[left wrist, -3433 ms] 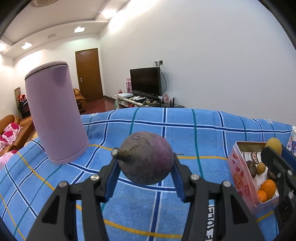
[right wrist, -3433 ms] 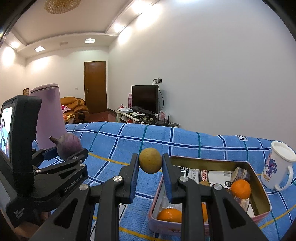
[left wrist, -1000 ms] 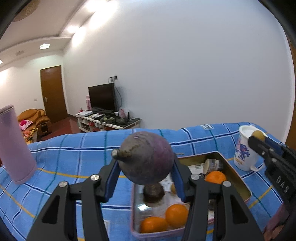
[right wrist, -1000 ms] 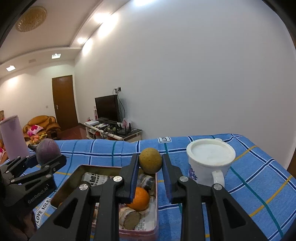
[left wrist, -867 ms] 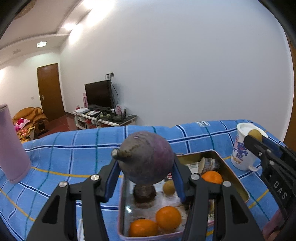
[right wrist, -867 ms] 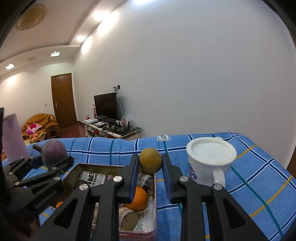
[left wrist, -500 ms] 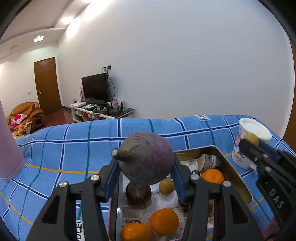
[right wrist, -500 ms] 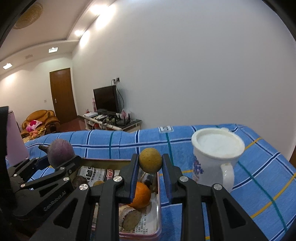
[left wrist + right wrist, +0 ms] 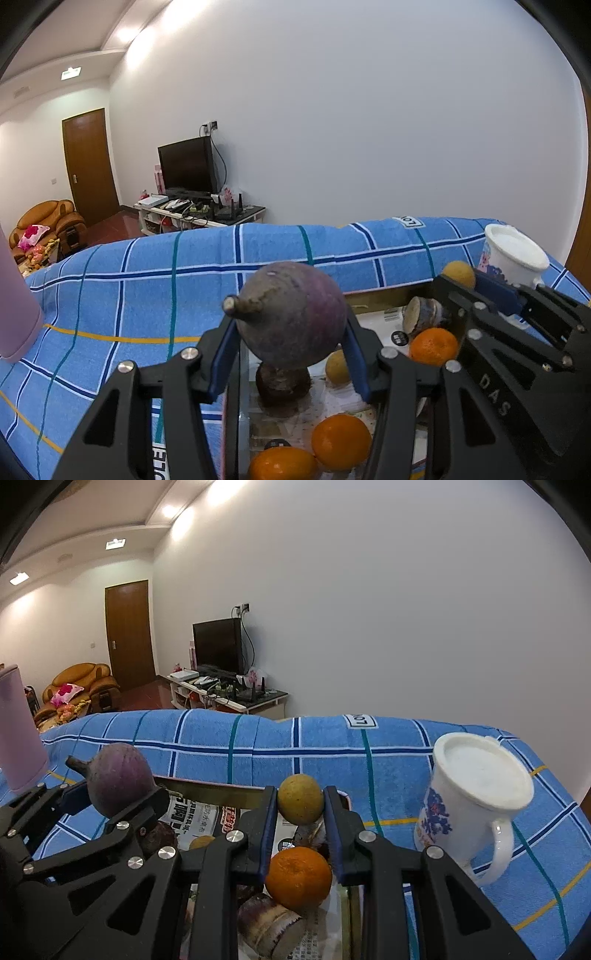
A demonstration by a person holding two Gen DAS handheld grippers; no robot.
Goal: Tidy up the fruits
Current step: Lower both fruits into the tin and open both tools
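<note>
- Fruits first: your left gripper (image 9: 291,343) has its blue-padded fingers (image 9: 221,354) clamped on both sides of a big purple fruit with a stubby stem (image 9: 291,314), partway open around it, and it hangs over the left end of the tin (image 9: 384,291).
- Your right gripper (image 9: 301,823) has its fingers squeezed in tight on a small yellow-brown fruit (image 9: 300,803), which sits above the tin's right end.
- The tin is an open metal box on the blue checked cloth (image 9: 147,295) that covers the bench. Printed paper lines the bottom.
- Inside it, in the left view: three oranges, two near the front (image 9: 340,441) and one further back (image 9: 433,346), a dark round fruit (image 9: 282,382) right under the purple one, and a small yellow one (image 9: 336,367) just beside it.
- A white mug with a blue pattern (image 9: 476,805) stands on the cloth just right of the tin.
- A pink cylinder (image 9: 18,727) stands at the far left, well apart from the tin.
</note>
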